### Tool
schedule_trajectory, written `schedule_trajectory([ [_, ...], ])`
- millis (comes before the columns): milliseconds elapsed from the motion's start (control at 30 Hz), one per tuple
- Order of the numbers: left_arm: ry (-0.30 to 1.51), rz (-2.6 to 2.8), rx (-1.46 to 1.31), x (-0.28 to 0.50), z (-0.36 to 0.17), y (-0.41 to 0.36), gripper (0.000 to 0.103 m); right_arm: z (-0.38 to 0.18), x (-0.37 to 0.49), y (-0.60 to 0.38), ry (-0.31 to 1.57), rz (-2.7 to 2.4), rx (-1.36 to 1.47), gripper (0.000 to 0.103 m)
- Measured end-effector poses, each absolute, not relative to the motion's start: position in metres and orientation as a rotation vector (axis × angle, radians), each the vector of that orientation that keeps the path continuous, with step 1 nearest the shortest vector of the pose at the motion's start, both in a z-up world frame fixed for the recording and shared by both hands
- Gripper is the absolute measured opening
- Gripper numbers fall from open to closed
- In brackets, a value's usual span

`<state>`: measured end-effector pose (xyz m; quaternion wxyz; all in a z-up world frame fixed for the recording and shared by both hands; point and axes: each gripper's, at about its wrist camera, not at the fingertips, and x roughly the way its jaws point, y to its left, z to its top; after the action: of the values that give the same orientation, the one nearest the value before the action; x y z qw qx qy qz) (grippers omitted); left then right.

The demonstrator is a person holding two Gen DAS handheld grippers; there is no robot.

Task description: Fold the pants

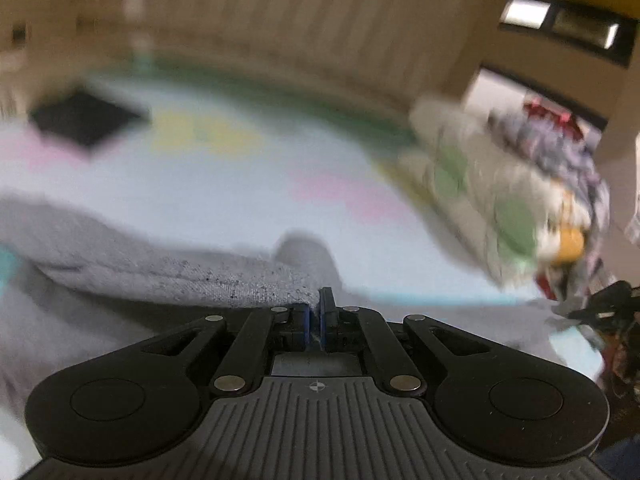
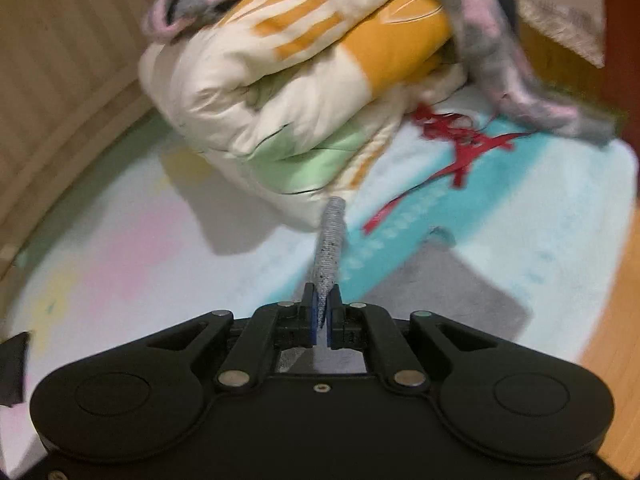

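Observation:
Grey speckled pants (image 1: 168, 268) stretch from the left side of the left wrist view to my left gripper (image 1: 318, 308), which is shut on their edge and holds it above the pastel bed sheet (image 1: 224, 184). In the right wrist view my right gripper (image 2: 323, 312) is shut on a narrow ribbed edge of the same grey pants (image 2: 331, 236), which sticks out forward past the fingertips. More grey cloth (image 2: 440, 292) lies on the sheet below and to the right of that gripper.
A folded cream, orange and green quilt (image 2: 304, 80) lies ahead on the sheet, with a grey-pink blanket (image 2: 500, 52) over it and red ribbon (image 2: 460, 144) beside it. A black square object (image 1: 86, 118) lies far left. A beige slatted wall (image 1: 280, 12) backs the bed. Wooden floor (image 2: 616, 320) shows at right.

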<state>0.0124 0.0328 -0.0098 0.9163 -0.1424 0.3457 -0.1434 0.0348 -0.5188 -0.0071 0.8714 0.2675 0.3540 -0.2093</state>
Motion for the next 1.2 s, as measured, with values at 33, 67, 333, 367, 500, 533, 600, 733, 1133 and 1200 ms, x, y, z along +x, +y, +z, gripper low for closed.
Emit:
schedule_trajectory([
  [33, 0.805, -0.295, -0.304, 0.018, -0.026, 0.031, 0.004, -0.016, 0.032, -0.525, 0.78, -0.463, 0.568, 0.008],
  [67, 0.888, -0.287, -0.309, 0.023, -0.043, 0.03, 0.004, -0.033, 0.03, -0.535, 0.86, -0.49, 0.591, 0.008],
  [333, 1.058, -0.274, -0.285, 0.031, -0.082, 0.02, 0.004, -0.098, 0.026, -0.571, 1.118, -0.557, 0.723, 0.008],
  [367, 1.019, -0.277, -0.273, 0.028, -0.075, 0.019, 0.004, -0.094, 0.026, -0.569, 1.103, -0.553, 0.707, 0.008],
  [500, 0.932, -0.293, -0.204, 0.019, -0.061, 0.011, 0.004, -0.063, 0.031, -0.545, 0.94, -0.489, 0.543, 0.008],
  [533, 0.944, -0.294, -0.2, 0.02, -0.062, 0.009, 0.004, -0.053, 0.028, -0.539, 0.877, -0.473, 0.501, 0.008],
  [600, 1.009, -0.302, -0.237, 0.024, -0.074, 0.009, 0.005, -0.042, 0.023, -0.533, 0.796, -0.469, 0.47, 0.008],
  [733, 1.073, -0.288, -0.254, 0.024, -0.094, 0.01, 0.007, -0.085, 0.035, -0.557, 1.028, -0.555, 0.514, 0.008],
  [1133, 1.073, -0.305, -0.238, 0.017, -0.09, 0.013, 0.01, -0.078, 0.015, -0.572, 0.913, -0.601, 0.663, 0.052],
  [1200, 1.065, -0.314, -0.249, 0.014, -0.091, 0.018, 0.011, -0.081, 0.027, -0.563, 0.916, -0.56, 0.639, 0.052],
])
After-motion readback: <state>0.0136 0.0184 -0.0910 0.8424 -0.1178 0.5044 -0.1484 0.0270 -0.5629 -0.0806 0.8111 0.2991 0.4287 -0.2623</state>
